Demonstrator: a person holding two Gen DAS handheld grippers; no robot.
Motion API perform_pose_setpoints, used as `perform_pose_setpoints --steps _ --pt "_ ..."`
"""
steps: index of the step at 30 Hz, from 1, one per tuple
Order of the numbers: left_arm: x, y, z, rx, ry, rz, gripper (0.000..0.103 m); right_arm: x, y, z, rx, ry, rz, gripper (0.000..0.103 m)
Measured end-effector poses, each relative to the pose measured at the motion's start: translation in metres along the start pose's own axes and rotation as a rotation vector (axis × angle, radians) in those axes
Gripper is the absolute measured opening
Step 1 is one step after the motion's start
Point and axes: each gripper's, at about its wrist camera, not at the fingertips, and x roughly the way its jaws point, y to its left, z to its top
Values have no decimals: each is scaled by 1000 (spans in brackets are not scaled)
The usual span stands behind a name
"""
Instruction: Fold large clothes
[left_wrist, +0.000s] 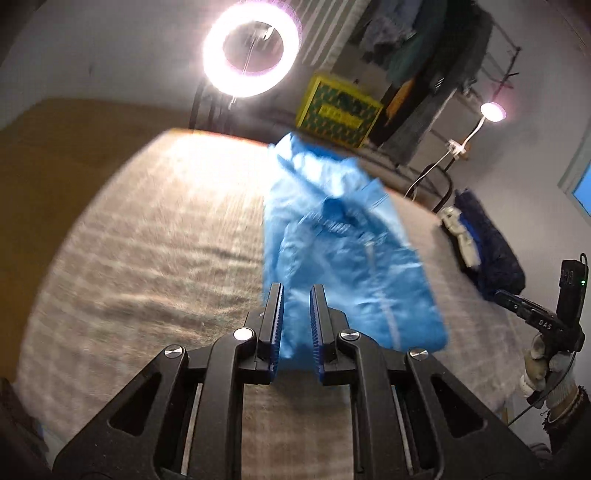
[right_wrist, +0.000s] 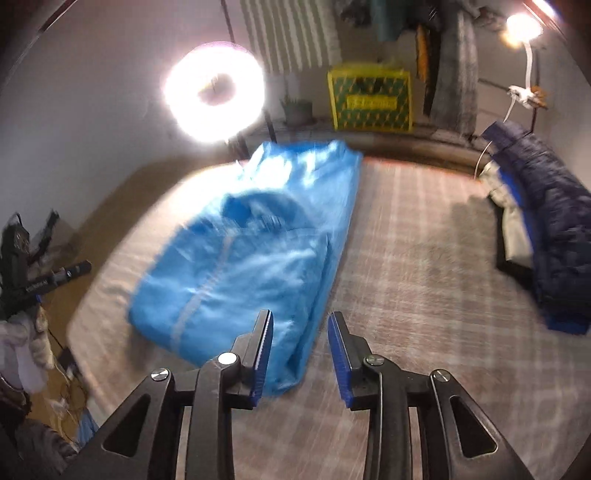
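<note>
While both grippers hung above the plaid worktop (right_wrist: 424, 258), neither had cloth in it. Your left gripper (left_wrist: 297, 325) had its fingers (left_wrist: 275, 321) nearly together with only a narrow gap; the blue jacket (left_wrist: 332, 251) showed through that gap but lay below on the cover, not pinched. Your right gripper (right_wrist: 300, 354) had its fingers (right_wrist: 264, 354) spread wider, framing the jacket's near right corner (right_wrist: 291, 369) without touching it. My read: you'd let go and pulled back to check the fold, which would explain why both sat clear, pointing down at the bundle.

The jacket (right_wrist: 251, 258) was in a long narrow shape, sides turned in, running from the near edge of the cover toward the far edge under the ring light (right_wrist: 214, 96). A pale zip line (right_wrist: 199, 295) ran along its length and the collar or hood was bunched near the middle. The fabric looked shiny and puffy, with wrinkles on top and the right edge standing thick where layers stacked. It was still long, so I'd guess a crosswise fold remained. A dark blue garment (right_wrist: 546, 221) lay well apart on the right side. Both views were motion-blurred, so fine seams were unreadable.
</note>
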Motion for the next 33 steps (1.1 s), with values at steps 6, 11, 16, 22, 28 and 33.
perform_pose_setpoints --steps 6,11,16,22,28,33 --pt "-68 -37 25 67 -81 -26 27 -83 21 4 -2 -135 25 38" --pt "-101 -81 59 150 -106 -33 29 -137 26 20 -30 -239 8 53" --pt "-103 -105 110 146 -111 -50 31 -154 19 53 -58 -242 -20 53" --pt "-71 -115 185 140 -89 -50 31 -141 6 118 -42 -204 -2 53" --pt "2 -96 259 100 -61 -78 46 -91 -17 202 0 -199 43 53" --pt "99 -62 273 56 17 -97 46 0 -33 234 41 -150 76 53"
